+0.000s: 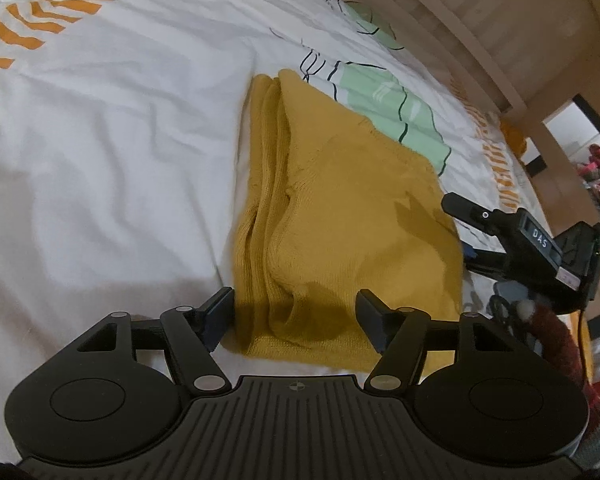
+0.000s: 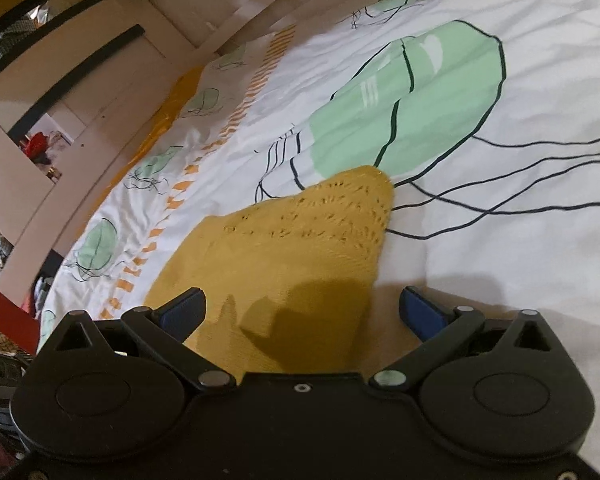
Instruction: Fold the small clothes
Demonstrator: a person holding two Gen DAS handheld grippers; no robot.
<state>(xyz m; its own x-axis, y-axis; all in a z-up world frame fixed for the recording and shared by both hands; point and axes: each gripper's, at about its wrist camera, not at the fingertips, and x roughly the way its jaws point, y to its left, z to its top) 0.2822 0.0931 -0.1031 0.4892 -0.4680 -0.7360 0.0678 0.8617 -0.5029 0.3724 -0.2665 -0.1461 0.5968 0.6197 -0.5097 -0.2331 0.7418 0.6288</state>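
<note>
A mustard-yellow knitted garment (image 1: 332, 216) lies folded in a long strip on the white printed bedcover (image 1: 100, 140). My left gripper (image 1: 296, 320) is open and empty, its fingers straddling the garment's near end just above it. My right gripper (image 2: 300, 312) is open and empty over another edge of the same garment (image 2: 284, 248). The right gripper also shows in the left wrist view (image 1: 464, 216) at the garment's right side.
The bedcover has green jellyfish prints (image 2: 412, 108) and orange stripes (image 1: 52, 12). A pale wooden bed frame (image 1: 500, 20) runs along the far side. Cluttered shelves (image 2: 40, 148) stand beyond the bed.
</note>
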